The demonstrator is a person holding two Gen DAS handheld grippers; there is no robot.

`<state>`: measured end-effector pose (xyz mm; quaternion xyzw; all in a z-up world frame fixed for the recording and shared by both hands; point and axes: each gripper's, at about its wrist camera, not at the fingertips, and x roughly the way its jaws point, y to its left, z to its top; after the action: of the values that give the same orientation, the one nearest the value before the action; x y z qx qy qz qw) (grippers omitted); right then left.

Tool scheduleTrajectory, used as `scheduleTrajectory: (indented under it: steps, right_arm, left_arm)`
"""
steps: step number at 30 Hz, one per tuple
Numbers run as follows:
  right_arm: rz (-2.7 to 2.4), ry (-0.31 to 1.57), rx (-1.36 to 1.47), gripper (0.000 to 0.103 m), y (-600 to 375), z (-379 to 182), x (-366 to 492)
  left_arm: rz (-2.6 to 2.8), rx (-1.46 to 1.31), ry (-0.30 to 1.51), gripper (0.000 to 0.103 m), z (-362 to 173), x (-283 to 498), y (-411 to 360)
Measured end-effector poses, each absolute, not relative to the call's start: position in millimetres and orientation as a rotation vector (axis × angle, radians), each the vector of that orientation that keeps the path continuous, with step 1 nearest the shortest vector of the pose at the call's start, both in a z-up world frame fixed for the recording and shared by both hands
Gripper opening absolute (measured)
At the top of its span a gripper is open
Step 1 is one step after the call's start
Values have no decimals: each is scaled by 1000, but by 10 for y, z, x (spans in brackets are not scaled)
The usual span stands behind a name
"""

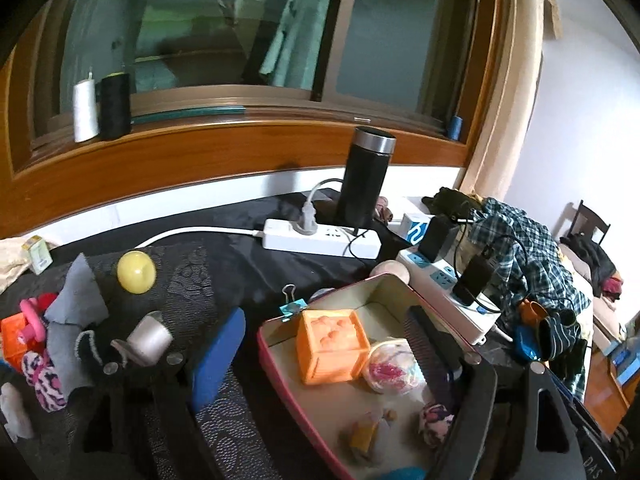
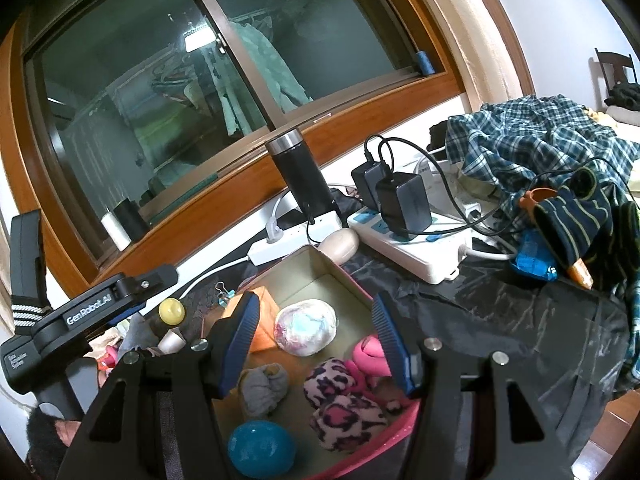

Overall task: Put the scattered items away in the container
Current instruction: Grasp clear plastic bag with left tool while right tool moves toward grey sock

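The left gripper (image 1: 336,344) is held angled downward, jaws spread wide, nothing pressed between the pads; only one blue pad (image 1: 218,356) is clearly seen in its own view, the other finger dark at the right; from the right wrist view its black body is seen at the far left. The right gripper (image 2: 316,344) is held angled down, blue pads (image 2: 244,336) parted halfway, nothing gripped.

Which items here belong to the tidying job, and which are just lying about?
Job:
- pink-rimmed tin
- orange block inside it
- yellow ball, outside
- leopard-print sock, outside

Lying about:
- black flask
- white power strip
- plaid shirt
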<state>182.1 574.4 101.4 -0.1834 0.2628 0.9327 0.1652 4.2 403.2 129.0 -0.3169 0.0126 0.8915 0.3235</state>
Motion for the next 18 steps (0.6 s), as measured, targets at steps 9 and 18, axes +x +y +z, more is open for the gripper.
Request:
scheduleTrajectory:
  steps: [9, 18]
  right_arm:
    - [2710, 735, -495, 63, 5559, 1131, 1890]
    - [2788, 686, -488, 63, 5259, 1212, 1934]
  left_arm:
    - [2386, -831, -29, 83, 1413, 269, 3529]
    - [2507, -814, -187, 83, 1491, 426, 2700]
